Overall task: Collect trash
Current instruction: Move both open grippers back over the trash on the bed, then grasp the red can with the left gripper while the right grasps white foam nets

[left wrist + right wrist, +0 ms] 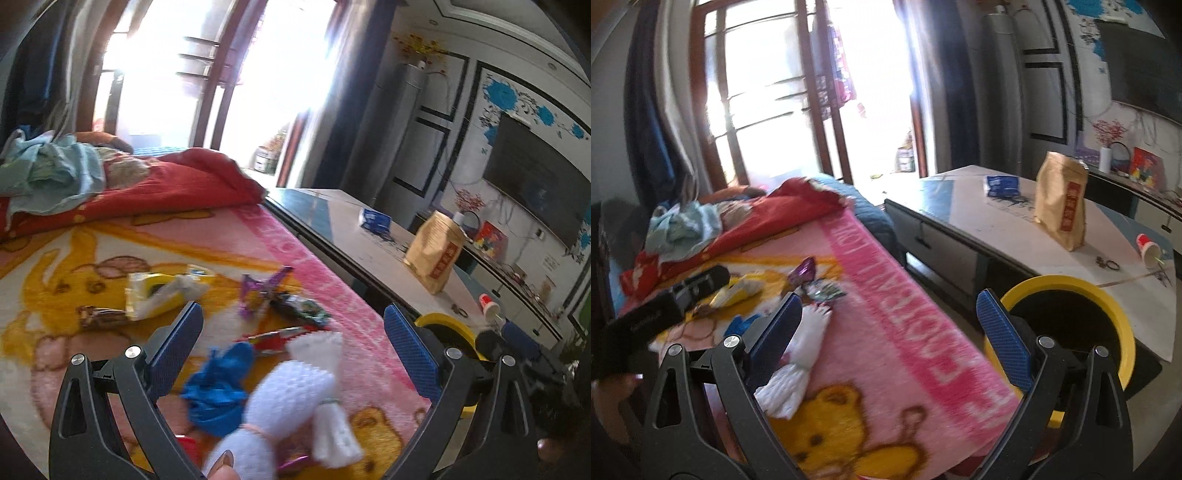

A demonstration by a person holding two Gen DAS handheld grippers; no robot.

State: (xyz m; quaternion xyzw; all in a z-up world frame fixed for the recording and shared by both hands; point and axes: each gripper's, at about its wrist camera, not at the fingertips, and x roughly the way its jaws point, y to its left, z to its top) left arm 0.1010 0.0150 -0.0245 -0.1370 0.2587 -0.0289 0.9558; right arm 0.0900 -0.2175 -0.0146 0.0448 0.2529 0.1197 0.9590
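Trash lies on a pink and yellow blanket: a white foam net sleeve, a crumpled blue piece, a red wrapper, a purple wrapper, a dark green wrapper, a yellow tissue pack and a brown wrapper. My left gripper is open above the blue piece and the foam sleeve. My right gripper is open over the blanket's edge, with the foam sleeve by its left finger. A yellow-rimmed bin stands beside the bed, behind the right finger.
A low table beside the bed holds a brown paper bag, a blue packet and a tipped red cup. A red quilt and light blue clothes lie at the bed's far end. The left gripper's black body shows left.
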